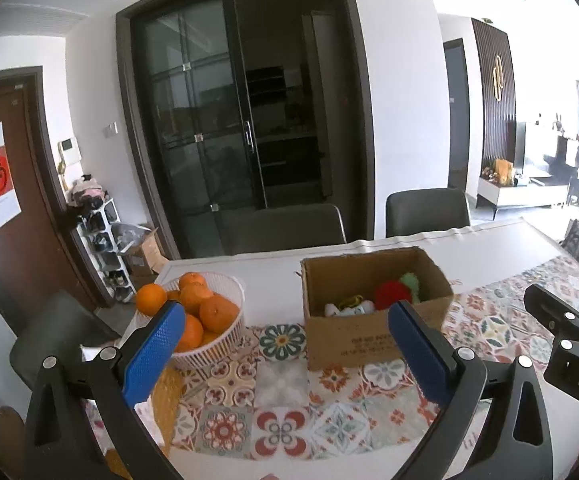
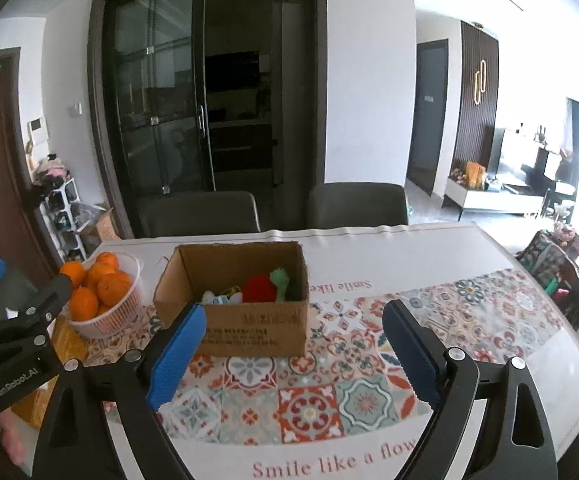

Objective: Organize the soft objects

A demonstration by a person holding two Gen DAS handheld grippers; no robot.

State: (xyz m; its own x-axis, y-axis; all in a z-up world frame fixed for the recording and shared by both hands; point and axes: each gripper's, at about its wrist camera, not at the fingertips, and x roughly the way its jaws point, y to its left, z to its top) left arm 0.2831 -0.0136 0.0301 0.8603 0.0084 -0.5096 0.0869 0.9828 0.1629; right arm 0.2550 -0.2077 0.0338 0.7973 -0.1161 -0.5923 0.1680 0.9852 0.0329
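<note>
An open cardboard box point(image 1: 369, 340) stands on the patterned tablecloth; it also shows in the right wrist view point(image 2: 249, 330). Inside lie a red plush toy point(image 1: 391, 294) with a green fuzzy part point(image 1: 411, 282), and a small white and blue toy point(image 1: 347, 309); the red toy point(image 2: 259, 288) and the white one point(image 2: 219, 298) show in the right wrist view too. My left gripper point(image 1: 285, 344) is open and empty, held in front of the box. My right gripper point(image 2: 293, 344) is open and empty, also in front of the box.
A white basket point(image 1: 225, 344) of oranges point(image 1: 193, 296) stands left of the box. Two dark chairs point(image 1: 427, 212) stand behind the table. The table's far edge point(image 2: 369, 232) runs behind the box. The right gripper's body point(image 1: 569, 340) is at the right of the left wrist view.
</note>
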